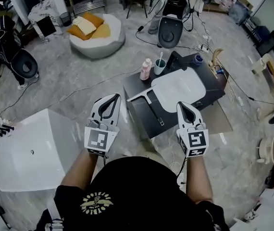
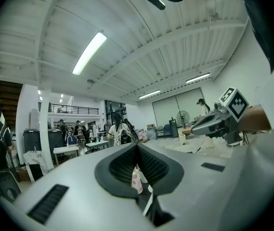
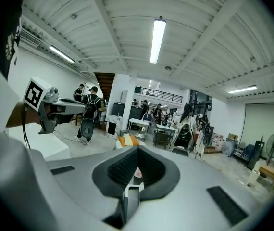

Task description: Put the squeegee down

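Observation:
The squeegee (image 1: pixel 152 106), a white blade bar with a dark handle, lies flat on the dark countertop (image 1: pixel 142 114), just left of the white basin (image 1: pixel 178 88). Neither gripper touches it. Both are raised in front of me and point level out into the room. My left gripper (image 1: pixel 112 99) is shut and empty; in the left gripper view its jaws (image 2: pixel 137 146) meet with nothing between them. My right gripper (image 1: pixel 184 107) hangs over the counter's near edge, also shut and empty (image 3: pixel 138 149).
A pink bottle (image 1: pixel 146 69) and a cup with a toothbrush (image 1: pixel 159 66) stand at the counter's far edge. A white tub (image 1: pixel 31 150) sits at the lower left. A white beanbag with orange cushions (image 1: pixel 96 32), a black chair (image 1: pixel 170 25) and floor cables lie beyond.

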### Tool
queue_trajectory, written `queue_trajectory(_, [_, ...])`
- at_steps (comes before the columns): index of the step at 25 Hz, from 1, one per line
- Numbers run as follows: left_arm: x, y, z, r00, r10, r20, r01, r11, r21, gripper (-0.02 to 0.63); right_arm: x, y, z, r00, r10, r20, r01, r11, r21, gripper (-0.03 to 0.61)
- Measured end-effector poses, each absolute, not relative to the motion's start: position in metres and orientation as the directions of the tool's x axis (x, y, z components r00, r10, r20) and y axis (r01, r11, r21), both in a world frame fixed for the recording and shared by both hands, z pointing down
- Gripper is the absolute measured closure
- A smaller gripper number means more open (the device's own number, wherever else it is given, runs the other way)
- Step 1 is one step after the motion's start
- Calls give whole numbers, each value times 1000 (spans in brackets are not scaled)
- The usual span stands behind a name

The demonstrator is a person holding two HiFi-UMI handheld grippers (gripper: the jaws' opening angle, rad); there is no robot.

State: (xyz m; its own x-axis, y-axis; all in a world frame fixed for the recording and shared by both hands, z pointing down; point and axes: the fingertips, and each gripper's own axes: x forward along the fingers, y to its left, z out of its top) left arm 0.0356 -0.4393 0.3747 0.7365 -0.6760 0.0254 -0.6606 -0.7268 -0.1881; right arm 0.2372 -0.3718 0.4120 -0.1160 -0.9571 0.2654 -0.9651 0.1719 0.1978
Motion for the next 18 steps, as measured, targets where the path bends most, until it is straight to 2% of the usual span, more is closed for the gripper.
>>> queue_trajectory(6, [52,-421,377,773,-631,63,-612,-769,-185,591,238,-355,402,-88,-960,266,-967,147,211,551])
queue_trajectory(11, [75,-414,377,795,-606,34,-592,-786,-180,591,251,-347,404,-78,-960,270,-969,136,204,551])
queue_trajectory(18, [113,-424,381,785,-615,73,-595,-782,-186,591,282,-350,408,-103,-955,279,-969,159,187,551])
